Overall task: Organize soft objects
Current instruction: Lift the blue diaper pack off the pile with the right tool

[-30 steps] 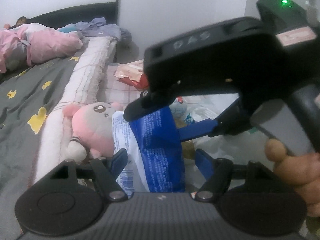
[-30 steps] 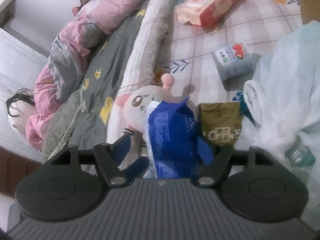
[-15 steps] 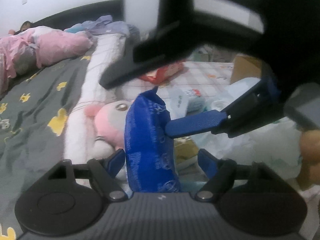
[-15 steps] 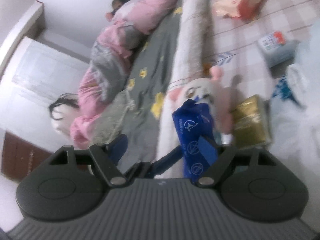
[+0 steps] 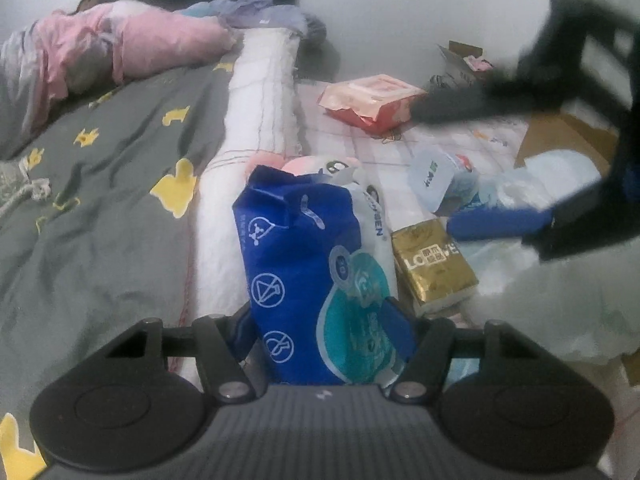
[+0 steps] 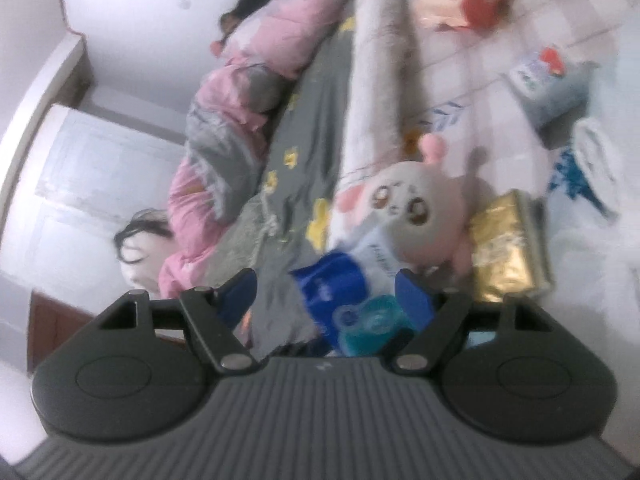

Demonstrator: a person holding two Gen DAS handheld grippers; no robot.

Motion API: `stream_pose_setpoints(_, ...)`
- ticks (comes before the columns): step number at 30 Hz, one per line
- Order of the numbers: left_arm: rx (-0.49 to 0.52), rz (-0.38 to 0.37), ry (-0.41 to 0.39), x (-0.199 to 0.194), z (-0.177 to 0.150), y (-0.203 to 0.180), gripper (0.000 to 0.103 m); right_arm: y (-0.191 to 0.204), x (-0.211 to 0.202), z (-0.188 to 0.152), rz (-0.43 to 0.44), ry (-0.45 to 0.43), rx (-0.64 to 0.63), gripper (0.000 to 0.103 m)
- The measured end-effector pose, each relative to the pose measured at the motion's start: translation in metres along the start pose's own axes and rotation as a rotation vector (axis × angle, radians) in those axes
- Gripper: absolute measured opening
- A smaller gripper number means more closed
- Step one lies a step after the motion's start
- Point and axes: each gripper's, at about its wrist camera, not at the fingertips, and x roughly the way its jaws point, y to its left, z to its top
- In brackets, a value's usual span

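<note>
My left gripper is shut on a blue and white soft pack and holds it upright over the bed. My right gripper is open, lifted back above the same pack, not touching it; it also shows blurred at the right of the left wrist view. A pink and white plush toy lies behind the pack, mostly hidden in the left wrist view. A gold tissue pack lies to its right.
A red and pink wipes pack and a small pale blue pack lie on the checked sheet. A white plastic bag fills the right. A rolled white quilt and grey duvet lie left. A cardboard box stands behind.
My right gripper has let go of the blue pack, opened and drawn away to the right. The pack stays in my left gripper, turned to show its front.
</note>
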Motion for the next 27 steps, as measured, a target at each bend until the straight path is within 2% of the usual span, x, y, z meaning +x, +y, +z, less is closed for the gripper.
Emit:
stream_pose_setpoints(7,0.037,0.039,-0.019,-0.012,-0.003,0.0,0.065,-0.003,0.037,-0.003,-0.1,0.061,-0.032,0.073)
stream_pose_setpoints(13,0.041,0.032,-0.01,-0.016,-0.009,-0.001,0.065,-0.009,0.068,0.0,-0.157,0.095,-0.027,0.074)
stream_pose_setpoints(22,0.01,0.015,-0.005,-0.007,-0.009,0.002,0.065,-0.02,0.083,-0.009,-0.12,0.144,-0.011,0.074)
stream_pose_setpoints(27,-0.037,0.012,-0.021,-0.008,-0.003,0.003,0.065,-0.012,0.081,-0.012,-0.141,0.142,-0.056,0.067)
